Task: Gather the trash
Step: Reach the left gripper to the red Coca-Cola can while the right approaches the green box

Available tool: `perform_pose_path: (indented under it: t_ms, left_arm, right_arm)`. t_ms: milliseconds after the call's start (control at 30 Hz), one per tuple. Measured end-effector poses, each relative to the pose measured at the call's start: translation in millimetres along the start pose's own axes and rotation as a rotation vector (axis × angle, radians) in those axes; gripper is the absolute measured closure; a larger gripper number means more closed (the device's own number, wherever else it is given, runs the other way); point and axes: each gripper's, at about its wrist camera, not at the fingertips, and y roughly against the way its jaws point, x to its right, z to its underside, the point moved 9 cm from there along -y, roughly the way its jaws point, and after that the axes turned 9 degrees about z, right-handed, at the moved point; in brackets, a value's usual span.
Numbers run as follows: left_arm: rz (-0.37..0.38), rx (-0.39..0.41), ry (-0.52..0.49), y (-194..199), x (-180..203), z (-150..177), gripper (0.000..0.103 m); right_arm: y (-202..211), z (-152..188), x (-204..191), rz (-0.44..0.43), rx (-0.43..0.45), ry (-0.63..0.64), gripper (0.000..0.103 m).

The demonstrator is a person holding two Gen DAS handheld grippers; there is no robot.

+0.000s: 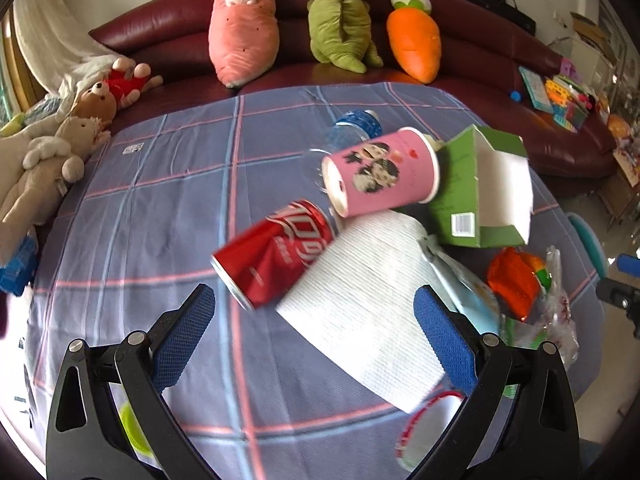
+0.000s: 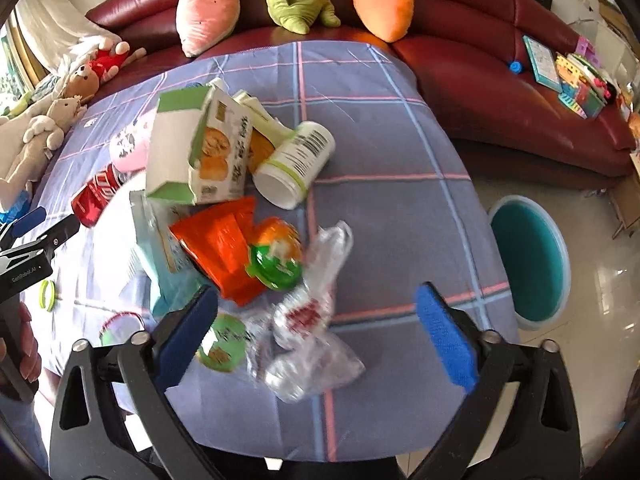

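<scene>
Trash lies in a heap on a plaid blue cloth point(image 1: 160, 200). My left gripper point(image 1: 314, 300) is open over a white paper roll point(image 1: 360, 312), which lies between its fingers beside a red can point(image 1: 276, 252). Behind them are a pink paper cup point(image 1: 380, 172), a green carton point(image 1: 480, 188) and a water bottle point(image 1: 356, 124). My right gripper point(image 2: 318, 300) is open above a crumpled clear plastic bag point(image 2: 316, 320). Just beyond it lie an orange wrapper point(image 2: 224, 248), a green-lidded cup point(image 2: 276, 260) and a white jar point(image 2: 296, 160).
A teal bin point(image 2: 528, 256) stands on the floor right of the table. A dark red sofa point(image 2: 480, 80) with plush toys point(image 1: 244, 28) curves behind it. Small round lids point(image 2: 222, 344) lie near the front edge. A person's hand point(image 2: 28, 344) shows at the left.
</scene>
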Motion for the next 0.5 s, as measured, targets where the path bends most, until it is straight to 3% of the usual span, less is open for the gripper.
perform_pose_path:
  t_ms: [133, 200, 267, 367, 500]
  left_arm:
    - [-0.001, -0.009, -0.018, -5, -24, -8, 0.004]
    - [0.005, -0.019, -0.044, -8, -30, -10, 0.004]
    - [-0.013, -0.016, -0.078, -12, -40, -15, 0.004]
    - [-0.002, -0.020, -0.101, -17, -50, -20, 0.012]
    - [0.004, -0.033, -0.128, -29, -57, -26, 0.012]
  right_arm:
    - [-7, -10, -15, -0.057, -0.047, -0.006, 0.047]
    - [-9, -18, -24, -0.070, -0.051, -0.005, 0.049]
    - [-8, -30, -36, -0.089, -0.046, 0.002, 0.060]
    - [-6, -49, -57, -0.095, -0.022, 0.027, 0.060]
    - [-15, -67, -77, -0.097, -0.045, 0.043, 0.060]
